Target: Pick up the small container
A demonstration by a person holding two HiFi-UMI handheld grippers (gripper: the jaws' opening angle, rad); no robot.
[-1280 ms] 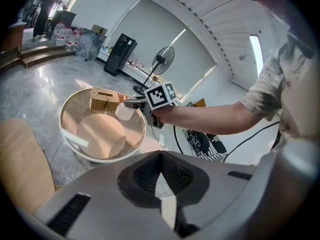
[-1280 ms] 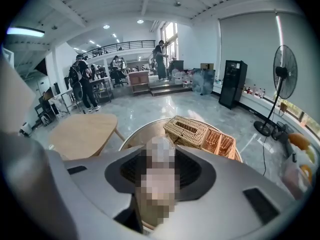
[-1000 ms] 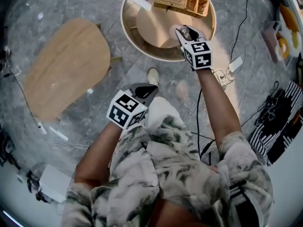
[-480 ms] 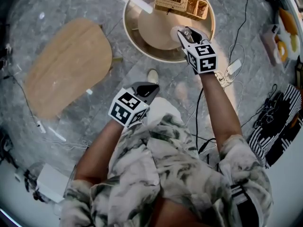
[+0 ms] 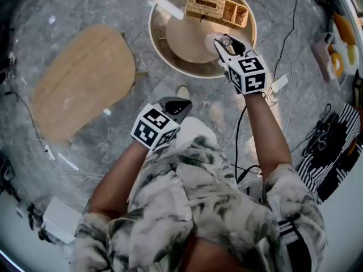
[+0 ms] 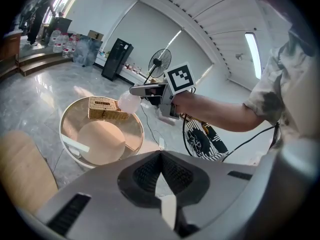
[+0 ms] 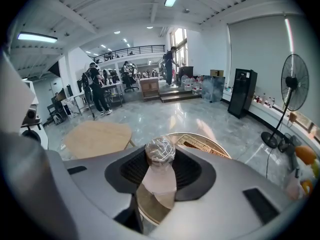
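Note:
The small container [image 5: 214,42] is a clear, pale plastic cup with a crinkled shiny top [image 7: 160,151]. My right gripper [image 5: 223,45] is shut on it and holds it in the air above the round wooden table [image 5: 154,34]. In the right gripper view the cup fills the gap between the dark pads [image 7: 186,169]. The left gripper view shows the same cup [image 6: 127,103] at the tip of the right gripper [image 6: 144,90]. My left gripper [image 5: 175,104] hangs close to my body over the floor, jaws together with nothing between them [image 6: 161,159].
A wicker basket [image 5: 207,3] and a white strip [image 5: 168,6] sit on the round table. An oval wooden table [image 5: 79,81] stands to the left. Cables and a white power strip [image 5: 280,79] lie on the marble floor at the right. A standing fan [image 7: 295,86] is beyond.
My right gripper has lifted the cup up off the round table, drifting slightly right in the head view. The left gripper has stayed where it was.

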